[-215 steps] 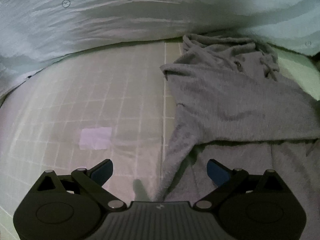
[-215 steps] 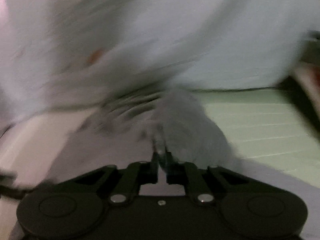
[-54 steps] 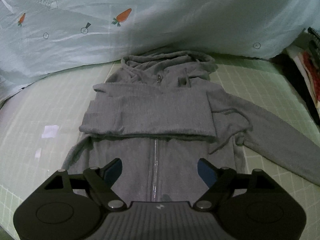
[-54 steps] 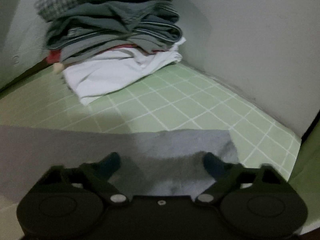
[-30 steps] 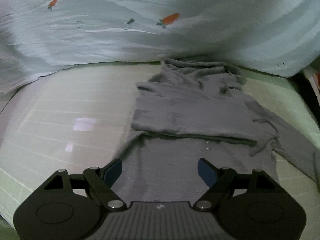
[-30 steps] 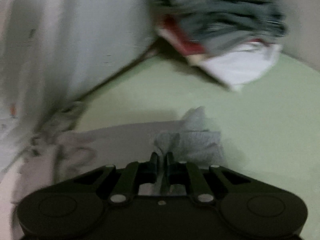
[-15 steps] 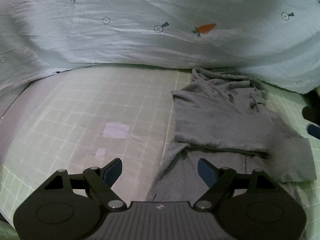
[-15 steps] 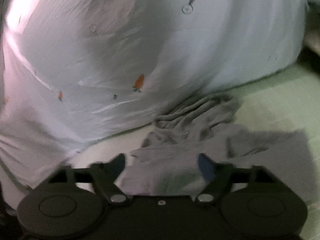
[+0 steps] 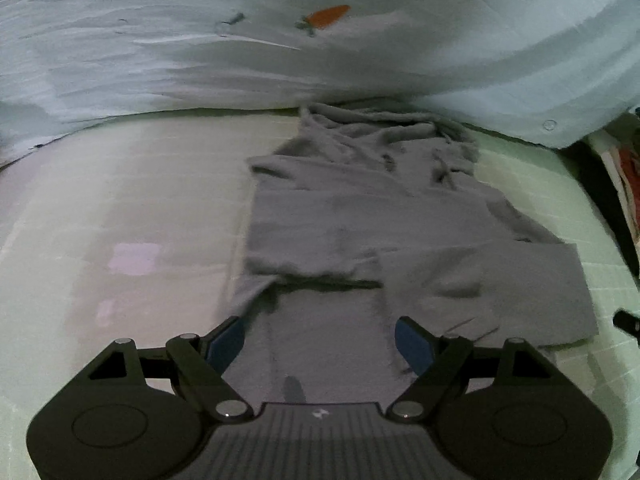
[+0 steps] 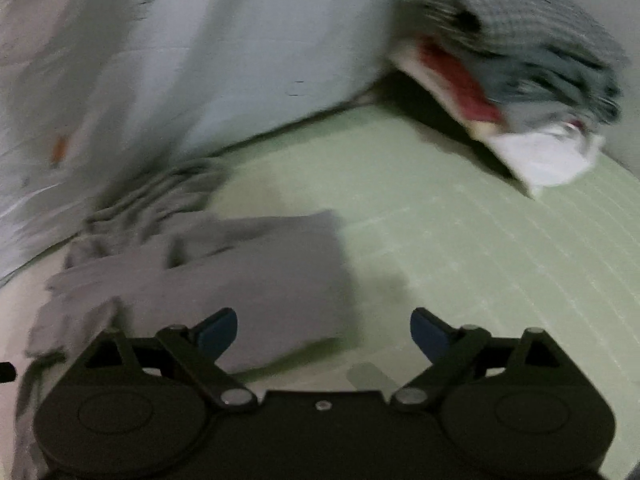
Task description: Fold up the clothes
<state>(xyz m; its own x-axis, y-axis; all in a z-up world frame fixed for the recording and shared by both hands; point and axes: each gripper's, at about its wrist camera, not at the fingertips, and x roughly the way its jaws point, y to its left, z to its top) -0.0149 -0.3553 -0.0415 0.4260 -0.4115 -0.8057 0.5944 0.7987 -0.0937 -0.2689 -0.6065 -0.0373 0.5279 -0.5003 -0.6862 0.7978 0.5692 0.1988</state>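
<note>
A grey zip hoodie (image 9: 360, 216) lies flat on the checked bed sheet, hood toward the pillow. Both sleeves are folded across its chest; the right sleeve (image 9: 492, 292) lies as a flat band over the lower chest. My left gripper (image 9: 320, 338) hovers open over the hoodie's lower front, nothing between its blue pads. In the blurred right wrist view the same hoodie (image 10: 224, 276) shows at the left. My right gripper (image 10: 324, 328) is open and empty, just off the folded sleeve's right edge, above the sheet.
A pale quilt with carrot prints (image 9: 320, 40) rises behind the hoodie. A stack of folded clothes (image 10: 520, 76) sits at the far right against the wall. Green checked sheet (image 10: 460, 248) spreads between the hoodie and the stack.
The right gripper carried the right sleeve across the hoodie, let it go and opened; it has now swung right toward the clothes stack. The left gripper stayed open and shifted right over the hoodie.
</note>
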